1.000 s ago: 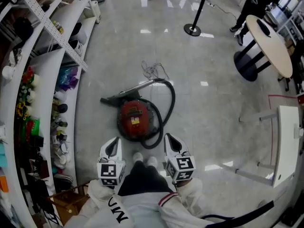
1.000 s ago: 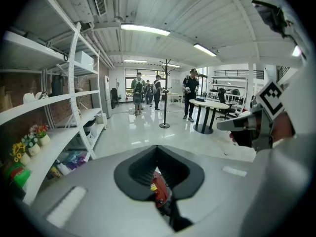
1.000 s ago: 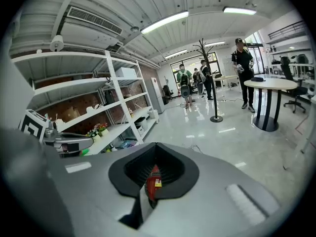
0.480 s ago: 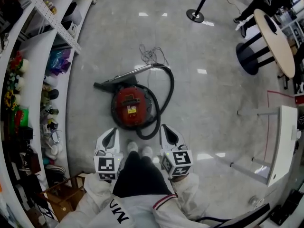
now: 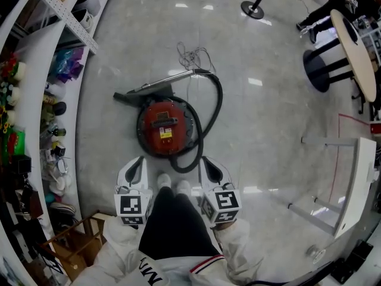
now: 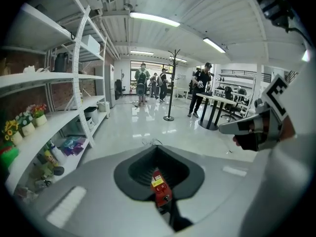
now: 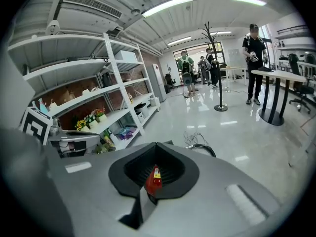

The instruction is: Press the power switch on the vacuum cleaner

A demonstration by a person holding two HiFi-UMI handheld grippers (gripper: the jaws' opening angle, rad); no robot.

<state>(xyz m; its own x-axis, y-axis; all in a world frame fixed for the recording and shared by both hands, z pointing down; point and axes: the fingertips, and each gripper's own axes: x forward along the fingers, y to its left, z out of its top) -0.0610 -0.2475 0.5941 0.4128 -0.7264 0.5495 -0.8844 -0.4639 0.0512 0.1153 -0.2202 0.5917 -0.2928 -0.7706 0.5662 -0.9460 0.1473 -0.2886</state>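
I am looking steeply down at the floor [image 5: 268, 130], where the red vacuum cleaner [image 5: 165, 127] is sitting just ahead of my white shoes [image 5: 171, 185], near the shelving [image 5: 36, 100] that is running along the floor's left edge. Its black hose [image 5: 213, 109] is looping round its right side, the metal wand [image 5: 161, 83] is lying across behind it, and a loose cord [image 5: 190, 55] is lying further out. The switch itself is too small for me to pick out on the red top.

I am holding the left gripper [image 5: 137, 167] and the right gripper [image 5: 209, 165] low on either side of my legs, both short of the vacuum cleaner and touching nothing. In the left gripper view the fingers are sitting together with nothing clamped, and the vacuum cleaner [image 6: 159, 186] is showing through the dark notch between them. The right gripper view is showing the same: fingers together, empty, with the vacuum cleaner [image 7: 153, 179] framed in the notch.

A round table [image 5: 357, 46] and a stanchion base [image 5: 253, 9] are standing well apart at the floor's far right.
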